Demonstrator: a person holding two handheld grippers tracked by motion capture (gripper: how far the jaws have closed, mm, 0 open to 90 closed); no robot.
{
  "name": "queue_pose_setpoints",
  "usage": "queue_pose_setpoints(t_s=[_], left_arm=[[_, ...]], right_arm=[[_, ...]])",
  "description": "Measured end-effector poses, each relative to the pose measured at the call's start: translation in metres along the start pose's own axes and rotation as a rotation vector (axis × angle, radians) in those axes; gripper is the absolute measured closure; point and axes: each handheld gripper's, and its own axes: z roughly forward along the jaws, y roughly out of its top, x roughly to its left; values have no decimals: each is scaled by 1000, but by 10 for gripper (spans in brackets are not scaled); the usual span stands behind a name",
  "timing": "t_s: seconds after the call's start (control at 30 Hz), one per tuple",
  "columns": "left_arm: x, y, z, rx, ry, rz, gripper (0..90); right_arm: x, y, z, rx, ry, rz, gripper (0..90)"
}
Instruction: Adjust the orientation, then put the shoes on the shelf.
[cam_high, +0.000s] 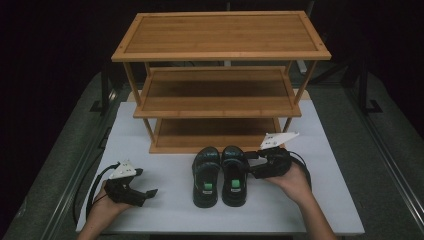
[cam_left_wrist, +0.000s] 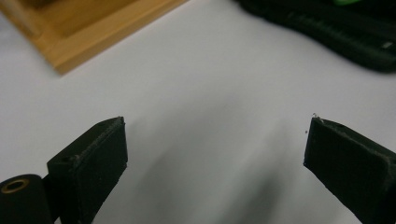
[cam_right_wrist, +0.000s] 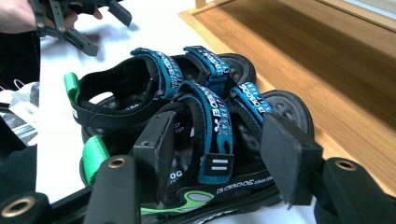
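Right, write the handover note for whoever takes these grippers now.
Left gripper: open, holding nothing, low over the white table left of the sandals.
Right gripper: open, jaws on either side of the near sandal's straps, not closed.
Both sandals sit side by side in front of the wooden rack.
Done: nothing shelved.
Left: probably grip the sandals and place them on the rack.

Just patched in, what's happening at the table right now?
A person holds a gripper in each hand at a white table with a three-tier wooden shoe rack at the back. A pair of black sandals with blue straps sits side by side in front of the rack's lowest shelf. The right gripper is open at the nearer sandal's straps, nothing clamped yet. The left gripper is open over bare tabletop, off to the left.
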Motion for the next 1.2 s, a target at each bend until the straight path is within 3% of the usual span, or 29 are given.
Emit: queue_pose_setpoints(t_s=[0.47,0.77,0.83,1.0,1.2], left_arm=[[-28,59,9,-54,-144,85,86],[-43,92,26,-83,-228,146,234],[-45,97,33,-79,-235,164,250],[-47,110,53,-54,-268,181,417],[-50,114,72,-17,-287,194,497]], right_arm=[[3,2,2,5,9,-8,429],[3,-2,3,21,12,-6,469],[3,-2,4,22,14,-4,478],[2,-3,8,27,21,2,503],[1,-4,14,34,30,17,543]])
